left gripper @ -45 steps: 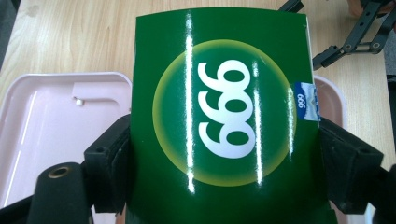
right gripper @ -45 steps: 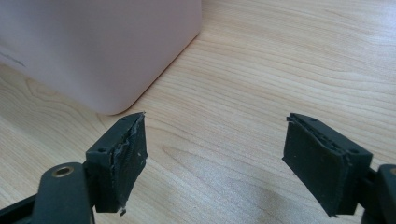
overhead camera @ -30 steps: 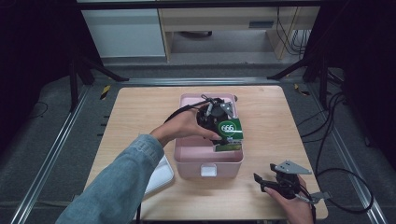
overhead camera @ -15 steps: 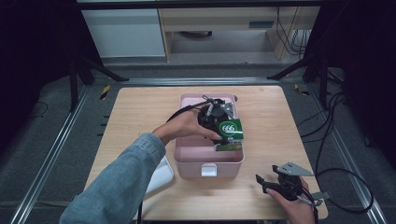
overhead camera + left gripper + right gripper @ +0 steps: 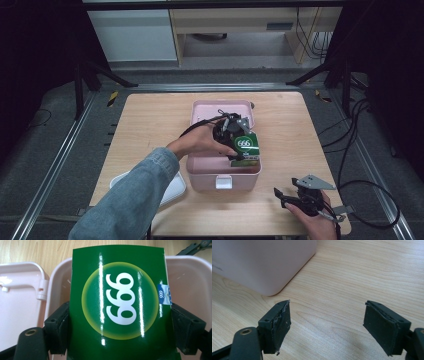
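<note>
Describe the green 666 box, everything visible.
The glossy green rectangular cardboard-looking box carries a white "666" inside a yellow-edged green circle, plus a small blue-and-white tab on one side edge. Glare streaks run down its printed face. The left claw holds it, black pads pressed on its two opposite sides, printed face toward that claw's camera. In the high view it sits tilted over the near right part of the open pink plastic bin. Whether it touches the bin's bottom can't be told.
</note>
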A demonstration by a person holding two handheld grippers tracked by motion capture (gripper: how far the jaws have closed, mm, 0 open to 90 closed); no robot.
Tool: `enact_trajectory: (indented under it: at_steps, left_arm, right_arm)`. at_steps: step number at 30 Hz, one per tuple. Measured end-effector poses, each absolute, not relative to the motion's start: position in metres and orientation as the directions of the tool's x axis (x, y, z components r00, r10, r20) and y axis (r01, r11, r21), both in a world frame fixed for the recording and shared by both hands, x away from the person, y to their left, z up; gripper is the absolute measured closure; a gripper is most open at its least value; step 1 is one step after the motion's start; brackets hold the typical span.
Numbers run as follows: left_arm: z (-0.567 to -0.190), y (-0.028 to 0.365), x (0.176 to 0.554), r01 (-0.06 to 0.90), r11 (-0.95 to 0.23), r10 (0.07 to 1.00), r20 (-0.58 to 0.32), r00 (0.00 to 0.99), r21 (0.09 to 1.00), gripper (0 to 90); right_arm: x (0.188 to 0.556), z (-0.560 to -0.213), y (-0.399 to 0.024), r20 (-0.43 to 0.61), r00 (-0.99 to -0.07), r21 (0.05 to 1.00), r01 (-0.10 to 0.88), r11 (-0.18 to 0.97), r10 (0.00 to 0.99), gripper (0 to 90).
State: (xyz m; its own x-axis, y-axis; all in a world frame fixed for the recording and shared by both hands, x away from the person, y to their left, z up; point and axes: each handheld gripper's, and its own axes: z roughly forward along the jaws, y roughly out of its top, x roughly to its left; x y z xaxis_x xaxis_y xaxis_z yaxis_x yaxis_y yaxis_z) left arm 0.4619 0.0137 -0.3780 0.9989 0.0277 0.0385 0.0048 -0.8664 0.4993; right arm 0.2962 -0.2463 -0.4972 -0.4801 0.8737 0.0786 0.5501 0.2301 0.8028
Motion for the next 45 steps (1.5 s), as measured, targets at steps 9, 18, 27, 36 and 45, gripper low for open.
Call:
enact_trajectory:
  at_steps: [9, 18, 27, 36, 45]
  left_arm:
    - [-0.4, 0.013, 0.46, 0.012, -0.872, 0.029, 0.027, 0.999, 0.489, 17.0]
    - [-0.412, 0.013, 0.461, 0.017, -0.873, 0.031, 0.02, 0.999, 0.487, 16.9]
    - [-0.42, 0.01, 0.464, 0.019, -0.881, 0.031, 0.016, 0.999, 0.473, 16.6]
    - [-0.429, 0.01, 0.464, 0.03, -0.884, 0.038, 0.008, 0.999, 0.467, 16.2]
    - [-0.432, 0.007, 0.461, 0.01, -0.9, 0.025, 0.028, 0.999, 0.435, 15.7]
  right_arm:
    - [0.297, -0.498, -0.246, 0.081, -0.483, 0.801, 0.552, 0.231, 0.872, 21.7]
    - [0.296, -0.498, -0.246, 0.078, -0.486, 0.802, 0.549, 0.235, 0.87, 21.8]
    - [0.297, -0.498, -0.246, 0.08, -0.485, 0.801, 0.551, 0.234, 0.871, 21.7]
    - [0.296, -0.498, -0.246, 0.081, -0.487, 0.8, 0.552, 0.235, 0.87, 21.6]
    - [0.297, -0.498, -0.245, 0.081, -0.492, 0.799, 0.552, 0.239, 0.867, 21.3]
